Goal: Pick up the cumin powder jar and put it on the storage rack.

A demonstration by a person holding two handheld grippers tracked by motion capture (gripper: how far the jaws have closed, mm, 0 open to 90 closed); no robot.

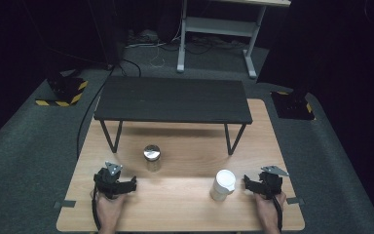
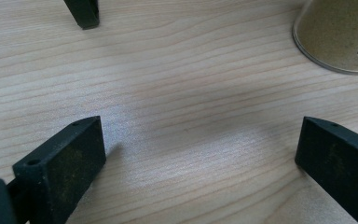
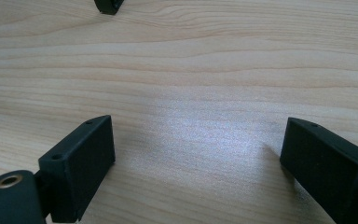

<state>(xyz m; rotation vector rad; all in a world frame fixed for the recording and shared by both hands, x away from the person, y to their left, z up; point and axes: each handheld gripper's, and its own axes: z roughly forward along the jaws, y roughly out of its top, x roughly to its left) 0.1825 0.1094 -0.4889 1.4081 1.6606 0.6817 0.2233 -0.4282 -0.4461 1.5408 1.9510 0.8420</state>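
Note:
A small glass jar (image 1: 152, 157) with a shiny metal lid stands on the wooden table (image 1: 185, 204), in front of the black shelf. Its tan lower part (image 2: 335, 37) is at the top right of the left gripper view. A white lidded cup (image 1: 223, 184) stands at the front right. My left gripper (image 1: 114, 179) rests near the table's front left, below and left of the jar. It is open (image 2: 198, 130) over bare wood. My right gripper (image 1: 265, 181) sits just right of the white cup, also open (image 3: 196, 128) with nothing between its jaws.
A low black shelf (image 1: 173, 100) on thin metal legs spans the back half of the table. One leg's foot (image 2: 84, 11) is ahead of the left gripper, another foot (image 3: 107, 5) ahead of the right. Grey carpet and a white desk frame (image 1: 219, 29) lie beyond.

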